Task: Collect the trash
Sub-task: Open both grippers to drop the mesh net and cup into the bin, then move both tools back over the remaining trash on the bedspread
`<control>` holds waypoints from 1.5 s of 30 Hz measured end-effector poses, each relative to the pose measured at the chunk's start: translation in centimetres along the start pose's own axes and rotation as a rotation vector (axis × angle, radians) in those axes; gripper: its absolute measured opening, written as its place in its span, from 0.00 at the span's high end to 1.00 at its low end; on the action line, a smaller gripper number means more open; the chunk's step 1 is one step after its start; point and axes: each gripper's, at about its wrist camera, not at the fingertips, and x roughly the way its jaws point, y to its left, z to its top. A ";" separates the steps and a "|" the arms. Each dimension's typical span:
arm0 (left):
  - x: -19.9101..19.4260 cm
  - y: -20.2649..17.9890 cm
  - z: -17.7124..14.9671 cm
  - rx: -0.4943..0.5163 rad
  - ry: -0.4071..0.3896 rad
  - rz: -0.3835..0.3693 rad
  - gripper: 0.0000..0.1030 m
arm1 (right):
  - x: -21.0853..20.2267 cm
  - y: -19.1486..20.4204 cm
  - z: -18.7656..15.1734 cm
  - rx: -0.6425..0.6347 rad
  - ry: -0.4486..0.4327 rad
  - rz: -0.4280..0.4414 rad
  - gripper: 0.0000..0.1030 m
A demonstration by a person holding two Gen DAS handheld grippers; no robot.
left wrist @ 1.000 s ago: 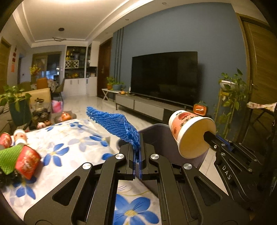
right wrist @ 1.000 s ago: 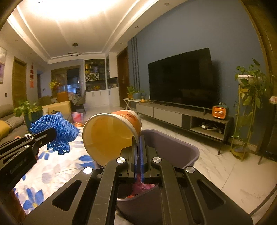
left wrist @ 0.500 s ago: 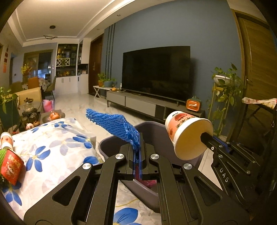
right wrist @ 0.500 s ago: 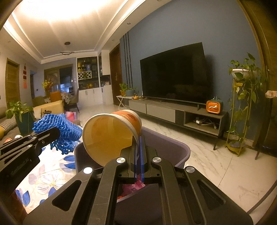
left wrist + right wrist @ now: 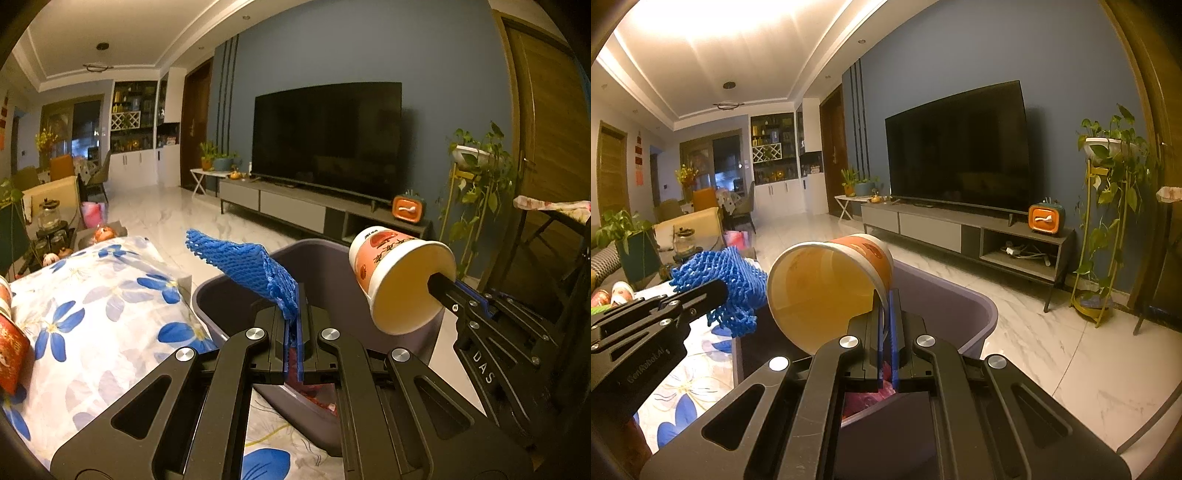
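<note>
Left tool (image 5: 293,325) is pinching a blue foam net (image 5: 243,267) and right tool (image 5: 885,321) is clamping the paper cup (image 5: 827,288) by its rim, both hanging over the purple bin (image 5: 325,258) beside the floral surface (image 5: 103,295).

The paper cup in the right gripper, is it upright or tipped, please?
Tipped: the paper cup lies sideways, its empty mouth facing the camera.
</note>
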 end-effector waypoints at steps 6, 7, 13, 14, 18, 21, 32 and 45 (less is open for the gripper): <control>0.6 0.2 -0.3 -0.005 0.012 0.004 0.98 | 0.2 0.0 -0.1 0.000 0.003 0.000 0.97; 0.6 0.2 -0.3 -0.007 0.012 0.004 0.98 | 0.3 0.0 -0.1 -0.001 0.005 0.002 0.97; 1.1 0.3 -0.6 -0.009 0.030 -0.005 0.98 | 0.8 0.0 -0.1 -0.006 0.012 0.011 0.96; 1.2 0.2 -0.6 -0.006 0.035 -0.006 0.97 | 0.9 0.1 -0.1 -0.007 0.014 0.013 0.96; 1.6 0.1 -0.6 -0.001 0.050 0.005 0.76 | 1.4 -0.3 -0.2 0.003 0.027 0.015 0.89; 1.4 0.3 -0.7 -0.009 0.044 0.009 0.48 | 1.6 -0.8 -0.4 0.010 0.030 0.008 0.85; 0.3 0.4 -1.1 -0.004 0.022 0.061 0.25 | 1.3 -1.1 -0.6 0.026 0.024 -0.004 0.57; -3.2 1.5 -1.7 -0.029 -0.001 0.185 0.18 | -0.7 -0.3 -0.5 0.011 -0.003 0.032 0.35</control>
